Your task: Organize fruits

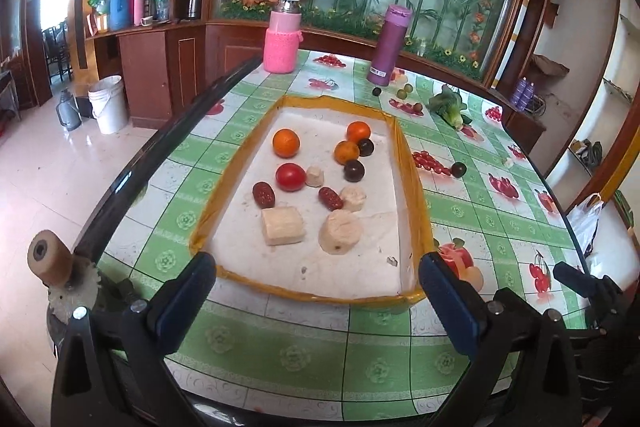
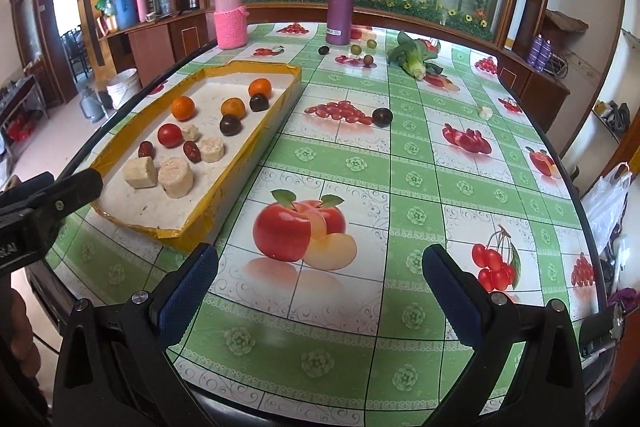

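Observation:
A white tray with a yellow taped rim (image 1: 415, 183) holds oranges (image 1: 286, 143), dark plums (image 1: 354, 171), a tomato (image 1: 290, 177), red dates (image 1: 263, 194) and pale cut chunks (image 1: 282, 225). My left gripper (image 1: 318, 267) is open at the tray's near edge, holding nothing. One dark plum (image 2: 382, 116) lies loose on the tablecloth to the right of the tray (image 2: 246, 163). Further back lie another dark fruit (image 2: 323, 50) and small green fruits (image 2: 356, 49). My right gripper (image 2: 320, 259) is open and empty above the printed apple.
A pink bottle (image 2: 231, 23) and a purple flask (image 2: 341, 3) stand at the table's far edge. A leafy vegetable (image 2: 416, 59) lies at the back right and a small white piece (image 2: 485, 113) further right. The round table's edge curves close on both sides.

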